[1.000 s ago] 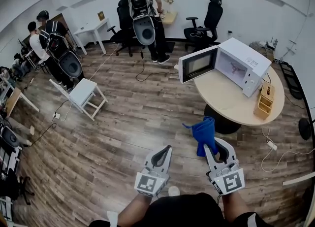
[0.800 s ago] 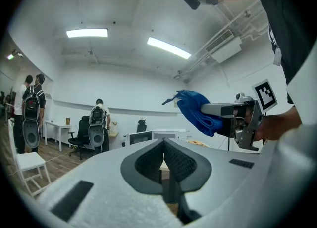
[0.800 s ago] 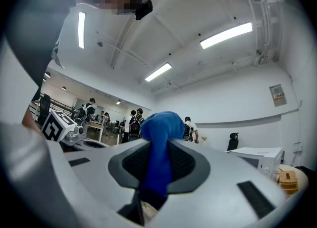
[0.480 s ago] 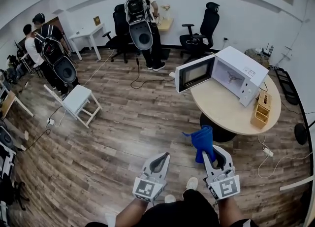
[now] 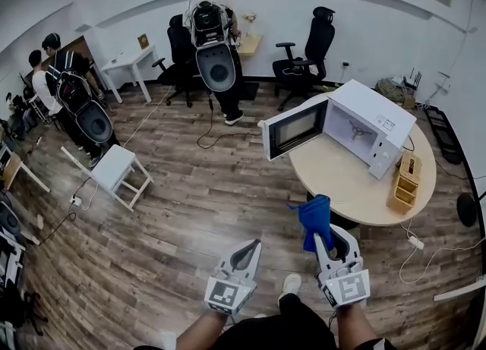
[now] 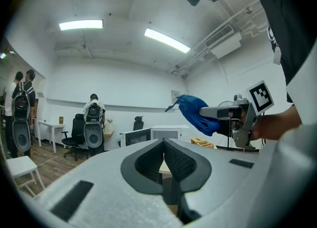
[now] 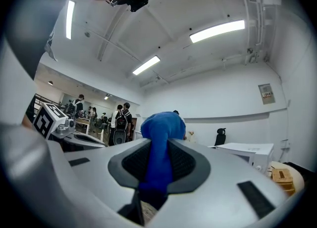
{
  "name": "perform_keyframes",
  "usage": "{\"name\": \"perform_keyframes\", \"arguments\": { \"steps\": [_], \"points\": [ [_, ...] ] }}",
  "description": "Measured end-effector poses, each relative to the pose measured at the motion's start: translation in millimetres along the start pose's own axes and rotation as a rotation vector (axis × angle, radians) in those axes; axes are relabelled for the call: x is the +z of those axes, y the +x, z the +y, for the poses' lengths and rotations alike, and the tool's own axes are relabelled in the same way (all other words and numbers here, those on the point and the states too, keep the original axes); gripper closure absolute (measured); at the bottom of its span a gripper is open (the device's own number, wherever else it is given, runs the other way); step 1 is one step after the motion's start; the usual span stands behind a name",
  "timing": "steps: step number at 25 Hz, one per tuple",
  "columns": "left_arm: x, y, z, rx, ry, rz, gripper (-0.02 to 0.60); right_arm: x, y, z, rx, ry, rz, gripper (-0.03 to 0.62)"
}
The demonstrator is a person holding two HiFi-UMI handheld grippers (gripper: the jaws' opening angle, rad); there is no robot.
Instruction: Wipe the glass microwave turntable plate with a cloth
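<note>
My right gripper is shut on a blue cloth, which sticks up out of the jaws over the wooden floor. In the right gripper view the cloth fills the gap between the pads. My left gripper is held beside it, to the left, shut with nothing in it. Ahead on the right, a white microwave stands on a round table with its door swung open. I cannot make out a glass plate inside the cavity.
A wooden box sits on the table's right side. A white stool stands to the left. People with backpacks stand at the back and far left. Office chairs line the wall; a cable and power strip lie by the table.
The view has moved forward toward the table, so the microwave sits nearer and more central. Both grippers keep the same pose, and the cloth stays clamped in the right one.
</note>
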State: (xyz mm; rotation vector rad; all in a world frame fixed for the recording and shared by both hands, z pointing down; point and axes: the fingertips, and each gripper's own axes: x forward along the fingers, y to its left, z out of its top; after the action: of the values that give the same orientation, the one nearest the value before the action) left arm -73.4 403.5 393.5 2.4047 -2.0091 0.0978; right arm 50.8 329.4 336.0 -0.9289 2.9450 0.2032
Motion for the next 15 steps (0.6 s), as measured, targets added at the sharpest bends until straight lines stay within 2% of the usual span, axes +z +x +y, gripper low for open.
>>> {"name": "perform_keyframes", "arguments": {
  "steps": [8,15],
  "points": [
    [6.9,86.7,23.9,0.011,-0.002,0.010,0.577,-16.1,49.6,-68.7,-0.003,0.004,0.027,0.514],
    [8.0,154.9,29.5,-0.020,0.004,0.015,0.575,-25.6,83.5,-126.8,-0.001,-0.003,0.047,0.514]
  ]
}}
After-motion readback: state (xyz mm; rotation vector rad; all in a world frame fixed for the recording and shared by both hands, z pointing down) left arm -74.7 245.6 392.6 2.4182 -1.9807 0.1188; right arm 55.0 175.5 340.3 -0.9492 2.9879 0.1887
